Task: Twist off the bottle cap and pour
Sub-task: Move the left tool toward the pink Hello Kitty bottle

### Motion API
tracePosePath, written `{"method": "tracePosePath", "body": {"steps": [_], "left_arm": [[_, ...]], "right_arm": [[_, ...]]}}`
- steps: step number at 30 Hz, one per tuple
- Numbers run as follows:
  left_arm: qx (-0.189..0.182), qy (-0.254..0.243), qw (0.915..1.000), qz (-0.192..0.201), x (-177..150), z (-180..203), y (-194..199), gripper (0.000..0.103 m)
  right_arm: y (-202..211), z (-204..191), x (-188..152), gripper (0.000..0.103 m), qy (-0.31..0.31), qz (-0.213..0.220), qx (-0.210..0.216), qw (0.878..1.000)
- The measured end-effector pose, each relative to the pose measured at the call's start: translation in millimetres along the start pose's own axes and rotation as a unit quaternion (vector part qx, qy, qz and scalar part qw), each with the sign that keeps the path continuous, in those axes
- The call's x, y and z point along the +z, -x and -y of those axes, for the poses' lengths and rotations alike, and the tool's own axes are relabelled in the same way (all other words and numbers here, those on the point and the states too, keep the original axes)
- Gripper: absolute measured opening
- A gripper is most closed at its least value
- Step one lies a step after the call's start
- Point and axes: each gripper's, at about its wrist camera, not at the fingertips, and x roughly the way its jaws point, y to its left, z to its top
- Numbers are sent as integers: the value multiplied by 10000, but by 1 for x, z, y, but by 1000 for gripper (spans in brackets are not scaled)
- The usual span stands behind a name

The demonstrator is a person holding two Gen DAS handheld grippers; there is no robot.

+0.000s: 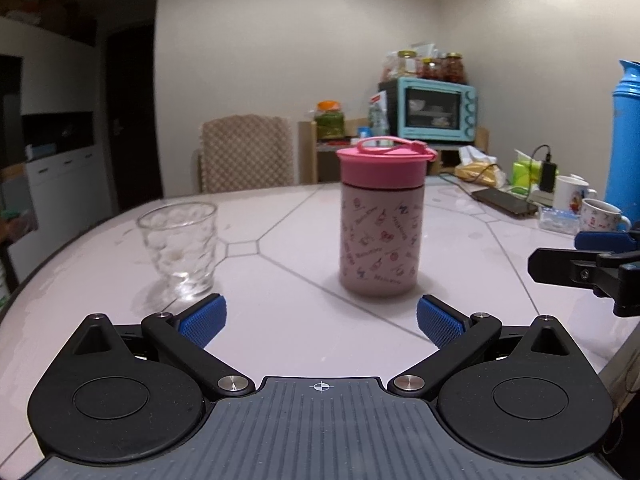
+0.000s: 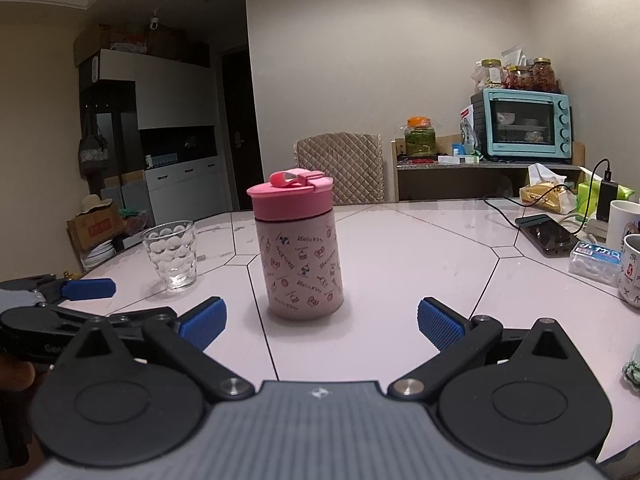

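Note:
A pale pink printed bottle (image 1: pixel 380 240) with a pink screw cap (image 1: pixel 382 166) stands upright on the table; it also shows in the right wrist view (image 2: pixel 302 268), cap (image 2: pixel 290 198) on. A clear empty glass (image 1: pixel 180 246) stands to its left, also in the right wrist view (image 2: pixel 171 254). My left gripper (image 1: pixel 320 322) is open and empty, a short way in front of the bottle. My right gripper (image 2: pixel 320 322) is open and empty, also in front of the bottle. Each gripper shows at the edge of the other's view: the right one (image 1: pixel 592 256), the left one (image 2: pixel 76 300).
The white tiled table (image 1: pixel 280 320) carries a phone on a cable (image 2: pixel 544 234), mugs (image 2: pixel 628 268), a small box (image 2: pixel 596 260) and a blue jug (image 1: pixel 624 136) at the right. A chair (image 2: pixel 340 168) and a shelf with a teal oven (image 2: pixel 524 126) stand behind.

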Motion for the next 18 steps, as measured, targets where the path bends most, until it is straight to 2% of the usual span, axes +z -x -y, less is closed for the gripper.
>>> {"method": "tracePosePath", "body": {"steps": [8,18], "left_arm": [[-186,-181,9997,42,7,1,-19,103],[-257,-252,9993,-99,9,-1,-42,103]], "right_arm": [[-7,2,6,103,-15,24,-40,10000],[-22,2,13,103,-6,22,-8,10000]]}}
